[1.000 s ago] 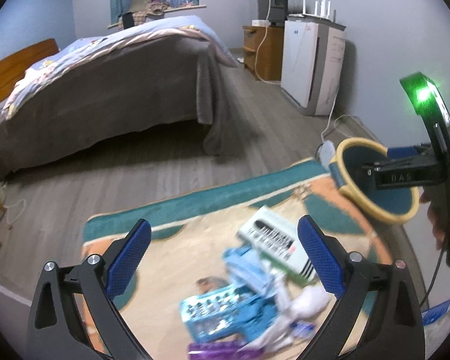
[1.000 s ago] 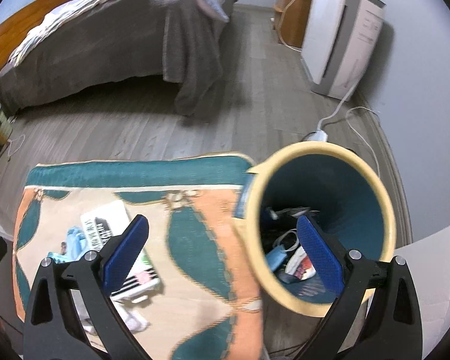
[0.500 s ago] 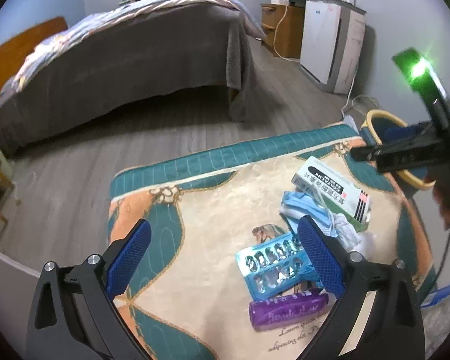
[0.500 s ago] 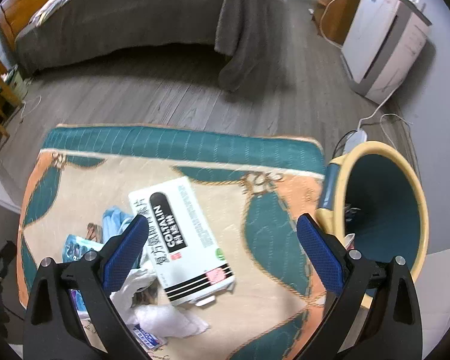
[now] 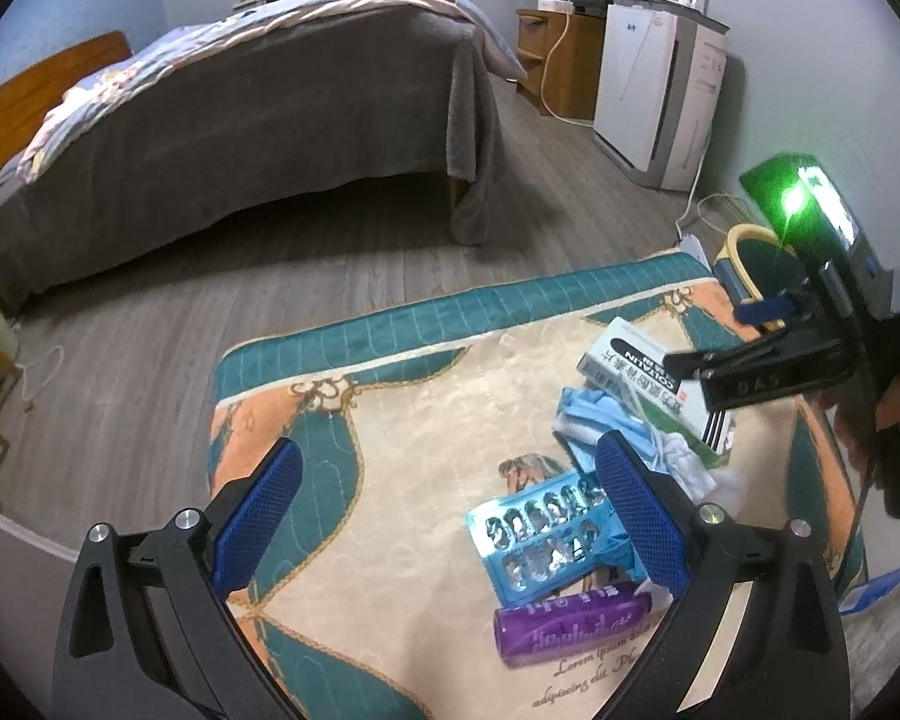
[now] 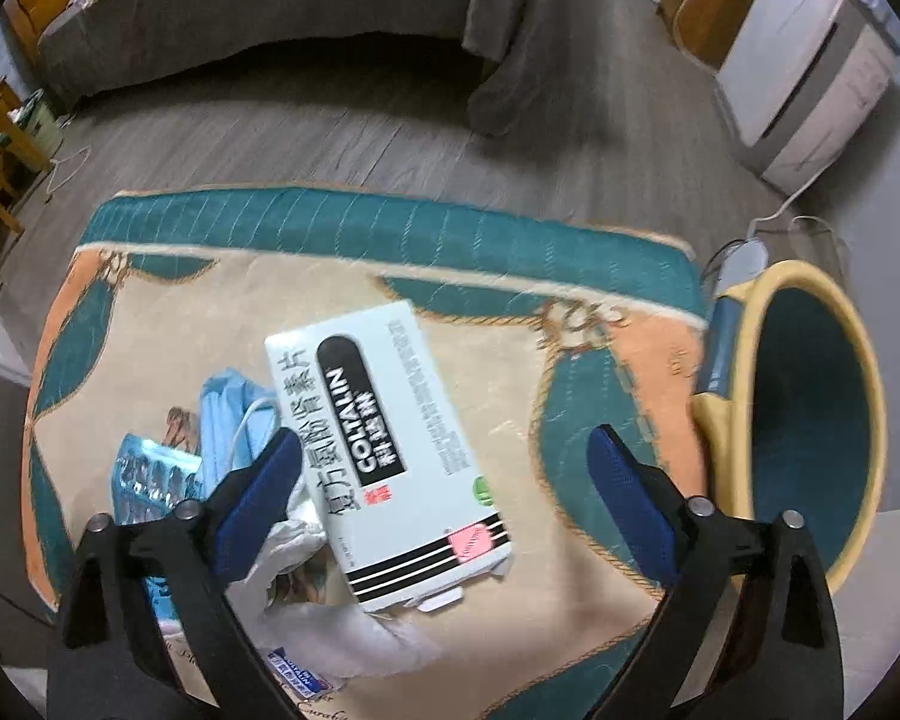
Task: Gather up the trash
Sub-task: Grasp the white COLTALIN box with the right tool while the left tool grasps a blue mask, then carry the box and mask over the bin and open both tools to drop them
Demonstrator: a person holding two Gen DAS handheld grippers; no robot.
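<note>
A pile of trash lies on the patterned rug (image 5: 390,468). It holds a white COLTALIN medicine box (image 6: 390,450), also in the left wrist view (image 5: 636,378), a blue face mask (image 6: 234,414), a blue blister pack (image 5: 540,534), a purple tube (image 5: 570,630) and crumpled white tissue (image 6: 342,642). A teal bin with a yellow rim (image 6: 810,420) stands at the rug's right edge. My right gripper (image 6: 444,492) is open and empty, hovering over the box. My left gripper (image 5: 444,516) is open and empty above the rug, left of the pile.
A bed with a grey cover (image 5: 240,120) stands beyond the rug on the wooden floor. A white appliance (image 5: 660,90) and a wooden cabinet (image 5: 558,66) stand along the right wall. A white cable and power strip (image 6: 750,246) lie behind the bin.
My right gripper has swung left from over the bin to over the medicine box. My left gripper has pulled back and up, so more of the rug and trash pile shows.
</note>
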